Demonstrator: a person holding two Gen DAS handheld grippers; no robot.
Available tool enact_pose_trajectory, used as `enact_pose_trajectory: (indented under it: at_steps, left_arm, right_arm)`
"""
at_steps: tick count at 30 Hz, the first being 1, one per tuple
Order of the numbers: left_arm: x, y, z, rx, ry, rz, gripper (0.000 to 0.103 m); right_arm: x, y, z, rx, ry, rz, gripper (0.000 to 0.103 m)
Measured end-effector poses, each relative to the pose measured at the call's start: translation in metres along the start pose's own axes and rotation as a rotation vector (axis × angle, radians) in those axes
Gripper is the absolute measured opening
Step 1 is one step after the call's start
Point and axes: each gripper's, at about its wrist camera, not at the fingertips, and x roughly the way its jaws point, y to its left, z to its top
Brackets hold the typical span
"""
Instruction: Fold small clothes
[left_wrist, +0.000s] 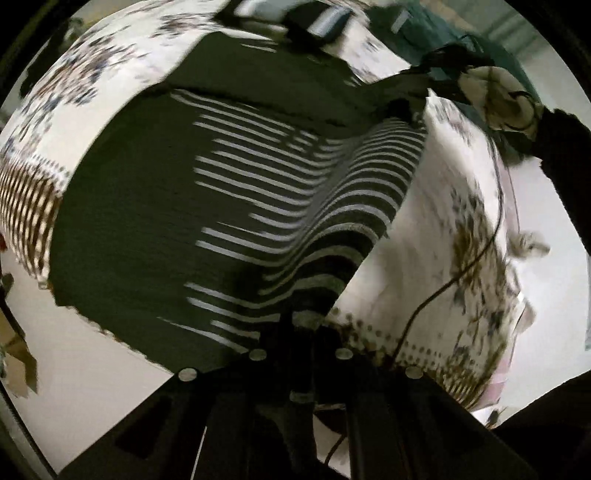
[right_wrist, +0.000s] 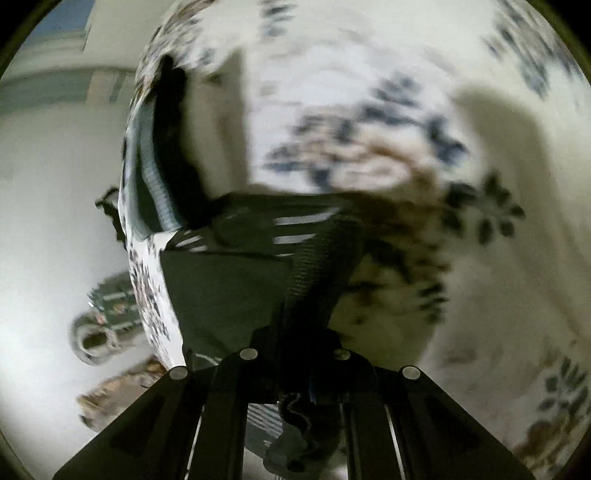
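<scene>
- Pinching a dark knit garment (left_wrist: 155, 206) with thin pale stripes, the left gripper (left_wrist: 304, 325) has its fingers clamped on a bunched, ribbed-looking corner at the near edge.
- Soft cloth rises in a wavy fold from that grip; the rest lies flat on a white floral-printed sheet (left_wrist: 454, 206) with a dotted border.
- The right gripper (right_wrist: 295, 347) has its fingers narrow around a dark ribbed strip of the same garment; it seems pinched, though blur hides the contact.
- A thin black cable (left_wrist: 476, 254) trails over the sheet at right.
</scene>
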Motion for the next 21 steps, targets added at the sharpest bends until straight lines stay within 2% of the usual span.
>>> enact_pose_trajectory:
  at_steps: [3, 6, 9, 12, 16, 21]
  left_arm:
    - [-0.021, 0.04, 0.009, -0.052, -0.04, -0.03, 0.004]
    - [-0.035, 0.078, 0.018, -0.091, -0.068, -0.053, 0.004]
    - [-0.042, 0.123, 0.027, -0.146, -0.088, -0.077, 0.004]
    - [-0.038, 0.172, 0.033, -0.197, -0.1, -0.091, 0.004]
    - [-0.016, 0.237, 0.038, -0.283, -0.106, -0.125, 0.004]
    - [0.017, 0.295, 0.04, -0.345, -0.091, -0.154, 0.004]
  right_arm:
    - [0.005, 0.073, -0.002, -0.088, -0.002, -0.086, 0.009]
    - [0.028, 0.151, -0.004, -0.165, -0.01, -0.161, 0.009]
    - [0.072, 0.221, -0.003, -0.217, 0.002, -0.233, 0.009]
    - [0.139, 0.283, -0.003, -0.279, 0.025, -0.344, 0.009]
    - [0.229, 0.324, 0.0, -0.311, 0.048, -0.456, 0.009]
    - [0.302, 0.333, 0.001, -0.31, 0.051, -0.591, 0.009]
